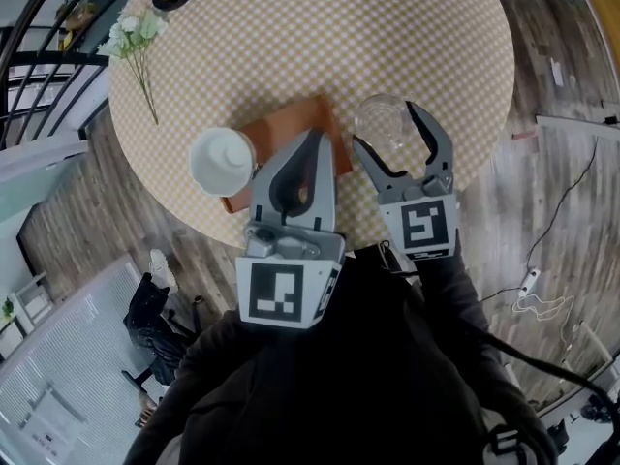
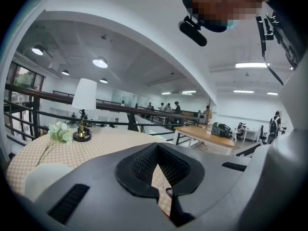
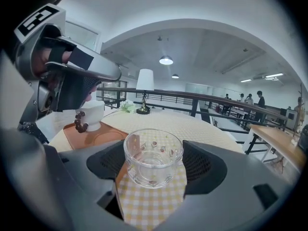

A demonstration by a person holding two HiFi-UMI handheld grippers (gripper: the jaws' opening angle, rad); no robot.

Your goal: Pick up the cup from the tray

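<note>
**Head view:** round bench (image 1: 407, 27) under a checked cloth, with a brown tray (image 1: 291, 129) near its front edge. White cup (image 1: 221, 160) upright on the tray's left end. Glass cup (image 1: 380, 122) off the tray, on the cloth just beside its right edge. Left tool (image 1: 312, 139) pressed together, its tip over the tray, to the right of the white cup. Right tool (image 1: 387, 129) spread, one jaw on either side of the glass cup.

**Left gripper view:** left tool (image 2: 158, 148) with jaws met at the tip and nothing between them. A sliver of the white cup (image 2: 43, 179) at lower left, well off the line the jaws point along. Lamp (image 2: 83, 109) and flowers (image 2: 60, 131) at the bench's far side.

**Right gripper view:** right tool (image 3: 154, 153) wide open around the glass cup (image 3: 153, 158), which stands upright on the cloth, no pad visibly pressing it. Beyond and to the left, the tray (image 3: 96, 136) bearing the white cup (image 3: 91, 114), partly hidden behind the left tool (image 3: 118, 73).

**Likely reading:** only the white cup on the tray, so probably the one meant. Left hand nearer, but in need of opening and swinging leftward. Right tool aimed at the wrong vessel.
</note>
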